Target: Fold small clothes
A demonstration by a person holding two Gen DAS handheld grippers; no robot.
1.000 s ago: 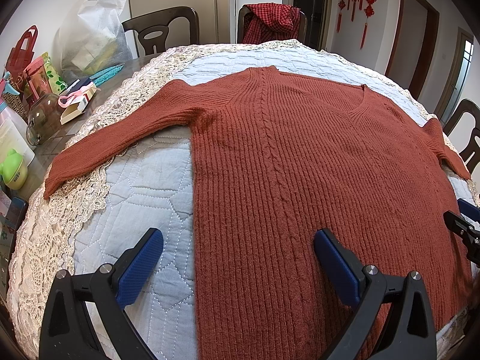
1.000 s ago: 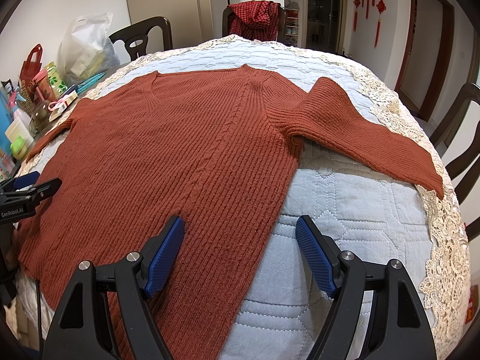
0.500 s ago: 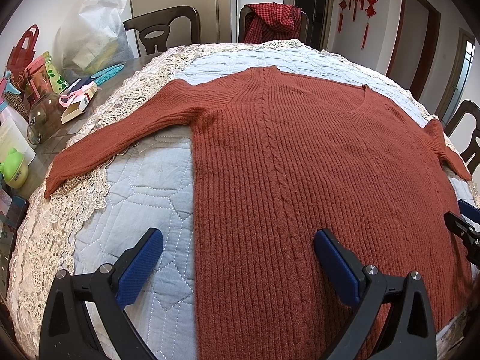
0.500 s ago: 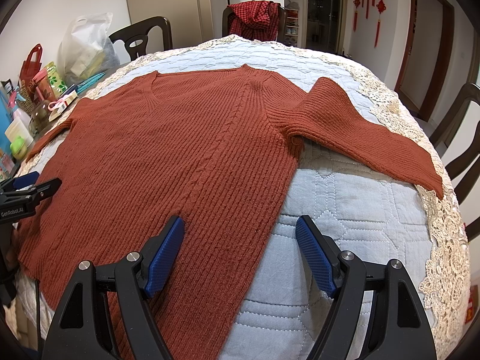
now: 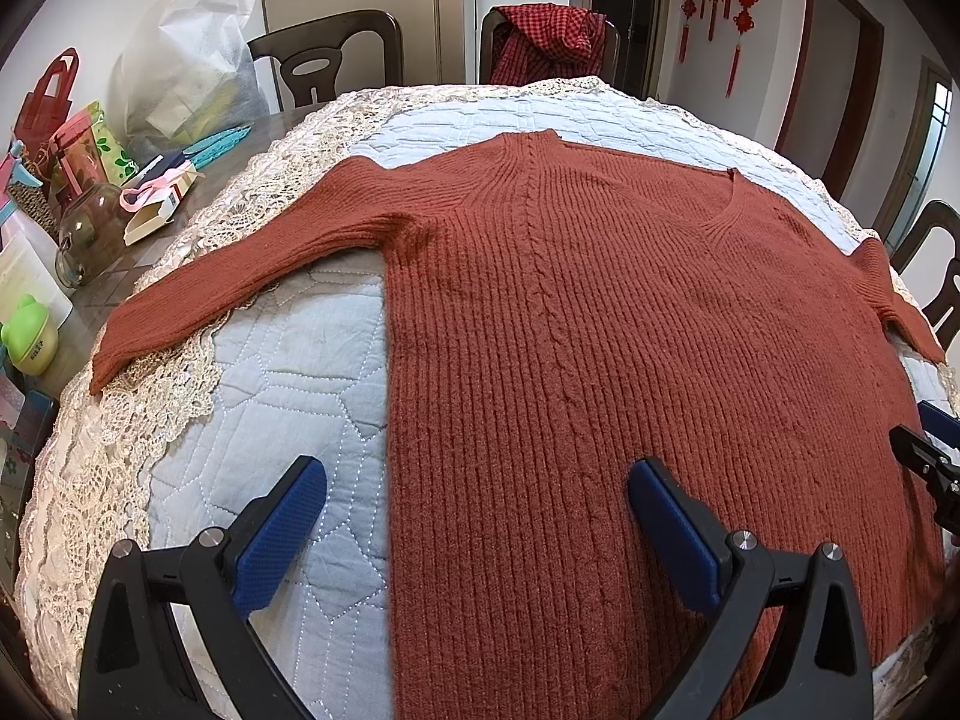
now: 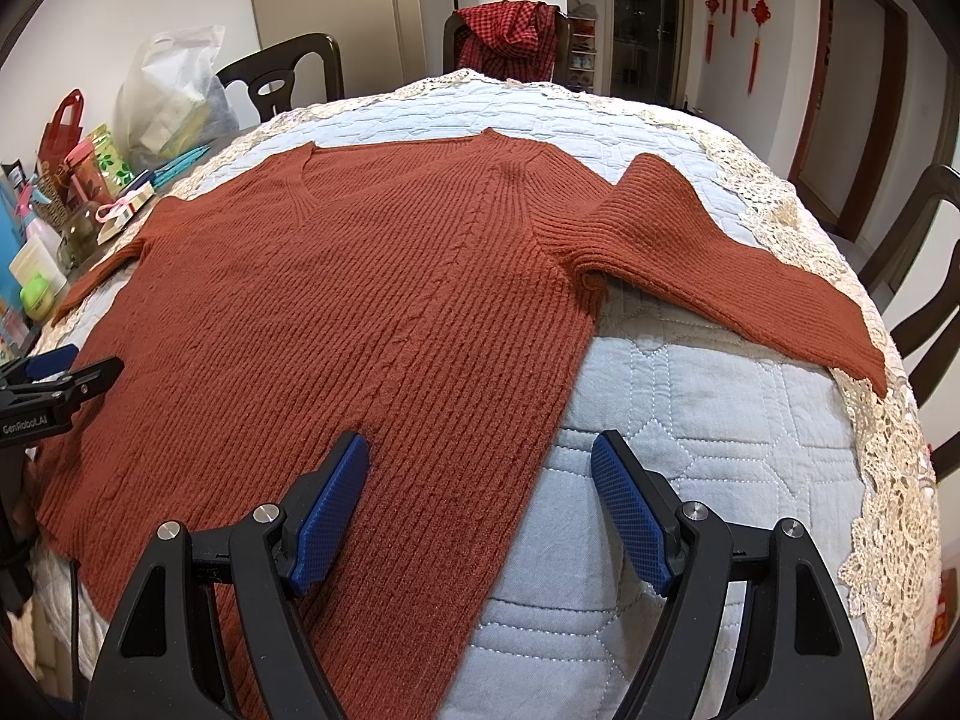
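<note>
Sweater [image 5: 600,324], rust-red and rib-knit with a V-neck and a cable running down its front, lay spread flat and unfolded on the pale blue quilted cover [image 5: 300,396] of the table, both sleeves stretched outward onto the lace edging [image 6: 894,480]. The left gripper [image 5: 477,501] hung above the sweater's left side edge with its blue-padded jaws spread wide, gripping nothing. The right gripper [image 6: 480,480] hung above the opposite side edge, jaws likewise wide apart and empty. Beyond the cover's left rim stood a white plastic bag [image 5: 186,66], a glass jar [image 5: 90,234] and a small green container [image 5: 27,342]. A red checked garment [image 6: 510,30] was draped over a far chair.
</note>
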